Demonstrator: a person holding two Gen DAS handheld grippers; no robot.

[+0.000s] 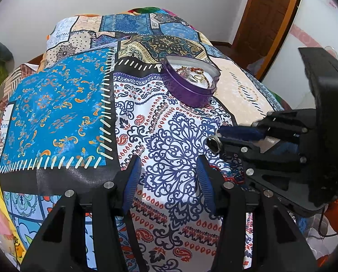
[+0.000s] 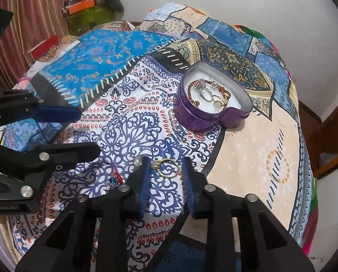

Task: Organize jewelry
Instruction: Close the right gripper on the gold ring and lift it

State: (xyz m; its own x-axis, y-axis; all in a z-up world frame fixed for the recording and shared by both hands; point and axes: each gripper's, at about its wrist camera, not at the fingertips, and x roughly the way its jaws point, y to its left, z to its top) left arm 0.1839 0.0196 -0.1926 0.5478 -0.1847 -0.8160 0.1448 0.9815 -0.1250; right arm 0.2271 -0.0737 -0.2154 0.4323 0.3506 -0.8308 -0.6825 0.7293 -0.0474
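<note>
My read is that the job is well along but not finished. The purple heart-shaped tin [image 2: 210,104] sits open on the patchwork bedspread [image 2: 248,154], and it already holds a good share of the jewelry: a reddish beaded bracelet [image 2: 192,86], a couple of silver rings [image 2: 204,94] and gold rings [image 2: 218,104] lie on its white lining.

What is left lies in front of my right claw [image 2: 166,172]. Its blue-padded fingers stand apart, bracketing a gold ring [image 2: 167,167] that rests loose on the spread between the tips, not yet pinched. A silver ring [image 2: 139,159] sits just outside the left-hand finger; from the left wrist camera that same ring [image 1: 214,144] shows at the tip of the right claw, and I cannot tell whether it is touching the finger or just beside it. A small red and blue beaded piece [image 2: 115,179] also lies on the cloth nearby.

My left claw [image 1: 169,170] is spread open and empty, hovering over the blue paisley print, well short of the tin [image 1: 191,81].

So I judge at least three items remain to go into the tin.
</note>
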